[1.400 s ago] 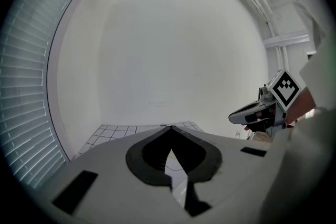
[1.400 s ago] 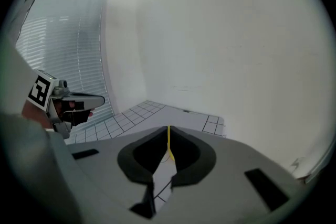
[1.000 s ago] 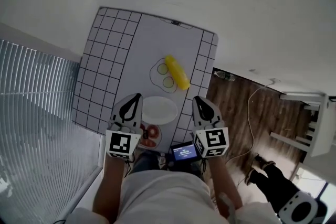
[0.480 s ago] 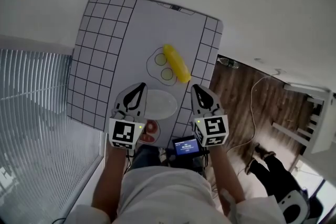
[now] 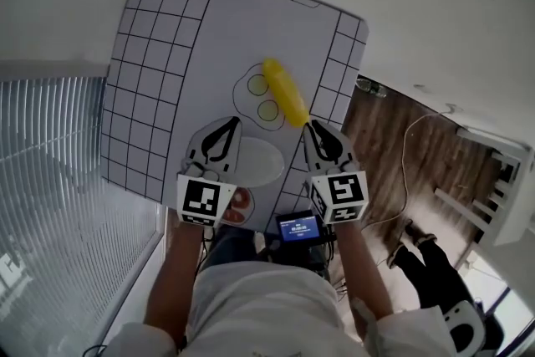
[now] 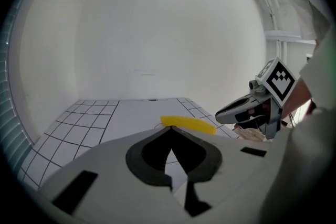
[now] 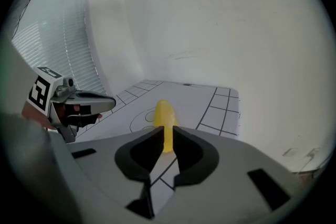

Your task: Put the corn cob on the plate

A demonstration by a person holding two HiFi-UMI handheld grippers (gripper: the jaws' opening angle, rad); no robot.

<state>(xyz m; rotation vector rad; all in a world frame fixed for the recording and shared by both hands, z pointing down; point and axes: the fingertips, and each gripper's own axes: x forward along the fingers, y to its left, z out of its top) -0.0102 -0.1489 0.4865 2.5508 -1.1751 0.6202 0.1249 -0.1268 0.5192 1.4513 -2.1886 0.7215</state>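
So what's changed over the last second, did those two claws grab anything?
Both moved forward over the mat toward the corn cob. The right gripper now reaches just short of the cob's near end; its fingers have just been opening slightly, with nothing between them. The left gripper, fingers together, advanced over the left edge of the plate. Nothing was grabbed or let go. Cob, plate and mat stayed put.

On the right gripper [image 7: 167,128] the jaws have just been parted slightly, nothing between; the corn cob [image 7: 164,112] is seen beyond.
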